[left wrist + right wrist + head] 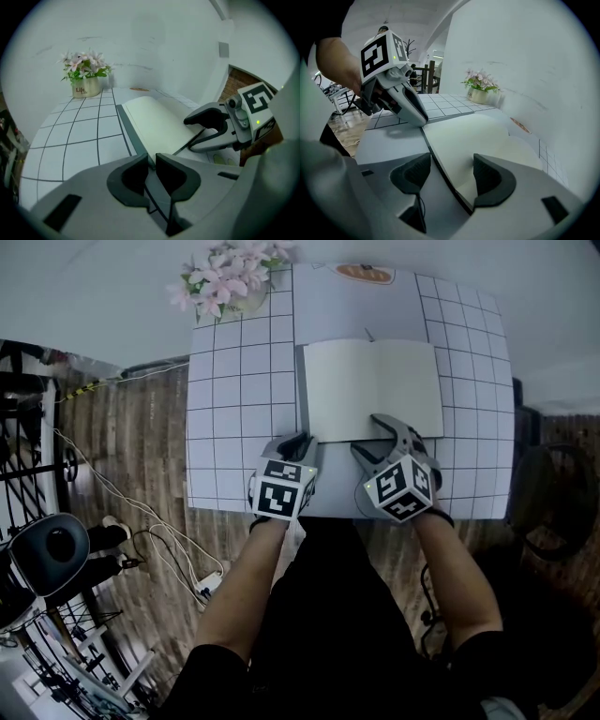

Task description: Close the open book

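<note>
An open book (373, 388) with blank cream pages lies on the gridded table (234, 409), its grey cover (302, 390) showing along the left side. My left gripper (302, 439) is at the book's near left corner. In the left gripper view its jaws (152, 161) stand almost together, shut on the thin grey cover edge (129, 129). My right gripper (368, 435) is open at the book's near edge. In the right gripper view the page edge (440, 164) runs between its wide-apart pads (452, 164), one over the page (478, 136), one over the table.
A pot of pink flowers (228, 277) stands at the table's far left corner, and an orange oval mark (362, 273) lies beyond the book. A white wall rises behind the table. Cables and a chair (47, 549) are on the wooden floor at left.
</note>
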Motion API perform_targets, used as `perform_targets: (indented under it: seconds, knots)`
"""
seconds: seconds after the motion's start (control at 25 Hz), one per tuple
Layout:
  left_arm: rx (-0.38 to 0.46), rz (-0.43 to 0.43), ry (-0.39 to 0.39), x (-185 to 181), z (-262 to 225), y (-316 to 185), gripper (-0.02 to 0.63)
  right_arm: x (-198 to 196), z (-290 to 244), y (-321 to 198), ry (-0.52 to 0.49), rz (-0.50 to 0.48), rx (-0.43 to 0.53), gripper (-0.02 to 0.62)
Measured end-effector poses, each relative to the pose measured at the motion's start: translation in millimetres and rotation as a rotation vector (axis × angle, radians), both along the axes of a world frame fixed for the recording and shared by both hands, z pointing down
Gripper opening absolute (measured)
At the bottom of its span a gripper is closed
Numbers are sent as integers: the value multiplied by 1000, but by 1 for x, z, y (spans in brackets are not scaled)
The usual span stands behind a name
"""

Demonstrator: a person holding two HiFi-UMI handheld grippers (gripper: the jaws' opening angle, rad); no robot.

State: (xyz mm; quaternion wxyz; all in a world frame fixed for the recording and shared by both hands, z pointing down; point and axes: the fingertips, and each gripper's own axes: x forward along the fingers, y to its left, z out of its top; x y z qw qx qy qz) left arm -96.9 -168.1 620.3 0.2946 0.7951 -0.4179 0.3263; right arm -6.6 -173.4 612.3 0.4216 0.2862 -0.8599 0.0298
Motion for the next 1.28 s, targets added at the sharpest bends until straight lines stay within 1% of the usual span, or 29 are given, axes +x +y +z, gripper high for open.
perform_targets:
  seconds: [0.08,0.12,0.2,0.44,0.56,0.68,0.84,1.08,1.28]
  knots:
    - [20,27,-48,2,0,1,57,0,0,0,-4,2,-3,276]
    - [29,33,-61,2,0,1,57,0,0,0,-6,3,-4,277]
    - [37,29,-61,2,1,2,57,1,1,0,-7,4,-7,276]
    - [-21,-53,25,-4,2,-1,26,0,1,0,-13,14,-13,277]
    - [-28,-78,52,-5,-2,-2,15,0,1,0,-13,17,-12,276]
    - [-14,-90,71,-5,-11,-3,12,1,1,0,-3,17,-7,277]
    - [9,-69,77,-2,-29,-4,12,-2,-2,6,7,4,-6,278]
    - [52,-29,81,12,-60,-8,12,-17,-19,18,-33,-28,28,278]
    - [85,-1,105,25,-83,-12,12,-39,-33,18,-61,-55,68,278]
